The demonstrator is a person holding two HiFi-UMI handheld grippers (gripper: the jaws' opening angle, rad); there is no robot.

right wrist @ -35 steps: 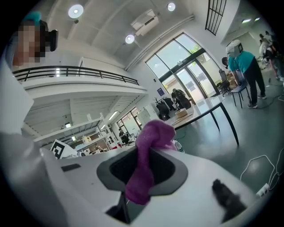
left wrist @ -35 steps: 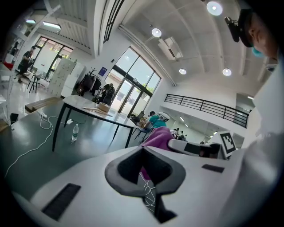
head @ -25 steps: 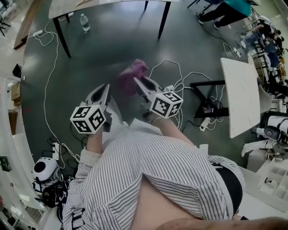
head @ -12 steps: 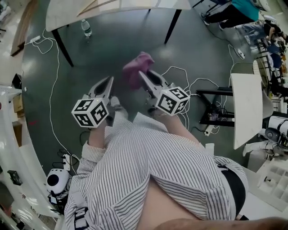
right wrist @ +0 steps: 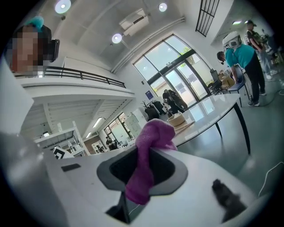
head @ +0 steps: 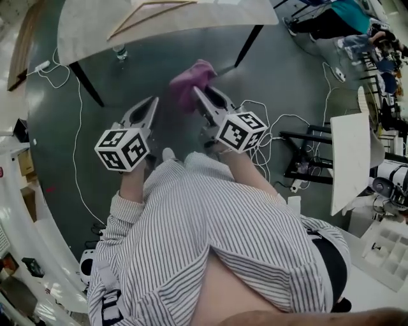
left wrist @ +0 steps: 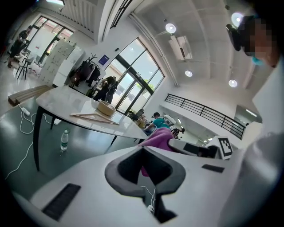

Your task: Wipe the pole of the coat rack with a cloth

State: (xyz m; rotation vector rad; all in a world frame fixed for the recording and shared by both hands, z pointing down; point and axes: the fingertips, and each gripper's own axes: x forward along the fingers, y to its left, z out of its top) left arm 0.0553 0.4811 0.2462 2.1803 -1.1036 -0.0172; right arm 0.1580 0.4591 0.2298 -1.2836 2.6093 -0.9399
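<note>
A magenta cloth (head: pixel 191 79) hangs bunched from the tip of my right gripper (head: pixel 199 94), which is shut on it. In the right gripper view the cloth (right wrist: pixel 151 135) stands up between the jaws and droops toward the camera. My left gripper (head: pixel 152 103) is held beside it, about a hand's width to the left, shut with nothing in it (left wrist: pixel 143 153). Far off by the glass doors stands a coat rack (left wrist: pixel 87 68) hung with dark clothes, also seen in the right gripper view as the coat rack (right wrist: pixel 152 106). Its pole is too small to make out.
A pale table (head: pixel 159 19) on dark legs stands just ahead, with wooden strips (head: pixel 150 7) on it. A water bottle (head: pixel 119 52) stands on the green floor under it. White cables (head: pixel 280 124) trail at the right near a white table (head: pixel 350 159). People stand at the far right (head: pixel 331 19).
The pale table and the bottle have come closer and lower in the head view. Both grippers keep their pose, and the cloth stays in the right one.
</note>
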